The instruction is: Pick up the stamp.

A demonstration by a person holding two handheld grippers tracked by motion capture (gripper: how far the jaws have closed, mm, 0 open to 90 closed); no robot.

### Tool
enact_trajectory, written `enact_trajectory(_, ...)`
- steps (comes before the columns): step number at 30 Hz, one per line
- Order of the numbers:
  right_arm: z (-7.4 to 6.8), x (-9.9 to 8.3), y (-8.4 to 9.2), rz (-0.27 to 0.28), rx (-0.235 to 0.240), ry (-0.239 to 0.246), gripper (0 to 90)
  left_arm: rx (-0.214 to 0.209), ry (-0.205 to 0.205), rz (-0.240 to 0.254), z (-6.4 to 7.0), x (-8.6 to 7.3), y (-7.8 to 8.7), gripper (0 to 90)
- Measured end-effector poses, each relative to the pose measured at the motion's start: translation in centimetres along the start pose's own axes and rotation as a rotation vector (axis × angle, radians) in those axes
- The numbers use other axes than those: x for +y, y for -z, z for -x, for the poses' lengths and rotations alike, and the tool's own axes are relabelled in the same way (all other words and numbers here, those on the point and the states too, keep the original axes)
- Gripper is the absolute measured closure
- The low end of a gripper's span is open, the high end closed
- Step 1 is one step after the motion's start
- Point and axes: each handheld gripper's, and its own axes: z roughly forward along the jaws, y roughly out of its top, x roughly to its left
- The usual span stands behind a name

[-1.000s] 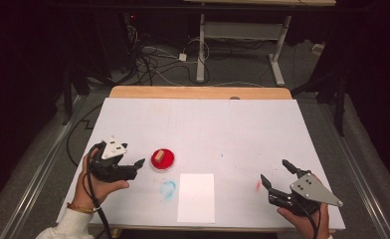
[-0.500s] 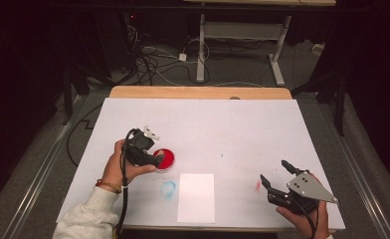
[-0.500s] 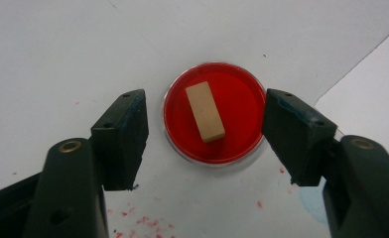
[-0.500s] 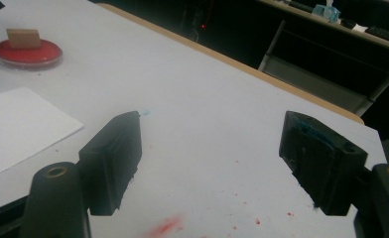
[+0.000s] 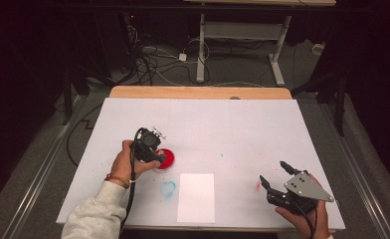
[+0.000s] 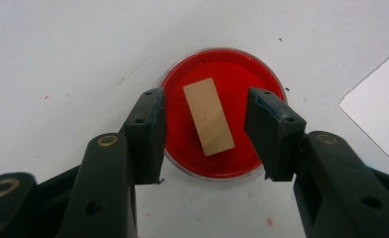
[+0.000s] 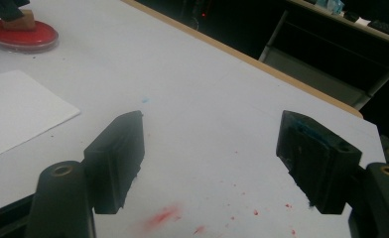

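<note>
A round dish of red paint holds a small tan wooden block lying flat in it. My left gripper hangs just above the dish, open, with one jaw on each side of the block and neither touching it. In the high view the left gripper covers part of the red dish. A white sheet of paper lies near the front edge. My right gripper rests open at the front right over bare table. From the right gripper view the dish sits far left.
The white table top carries a blue paint smear left of the paper and a red smear beside the right gripper. A wooden edge runs along the back. Cables and a desk frame stand on the dark floor behind.
My left gripper has travelled from the front left of the table rightwards onto the red dish. The right gripper has stayed in place.
</note>
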Motion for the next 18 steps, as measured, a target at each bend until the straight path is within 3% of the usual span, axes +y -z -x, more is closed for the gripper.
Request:
enact_trajectory(10, 0.27, 0.00, 0.07, 0.000, -0.025, -0.017, 26.9, -0.001, -0.010, -0.017, -0.02, -0.06, -0.70, 71.2)
enact_trajectory(18, 0.49, 0.06, 0.08, 0.002, -0.032, -0.019, 27.3, 0.007, -0.040, -0.011, 0.11, -0.05, -0.88, 73.7)
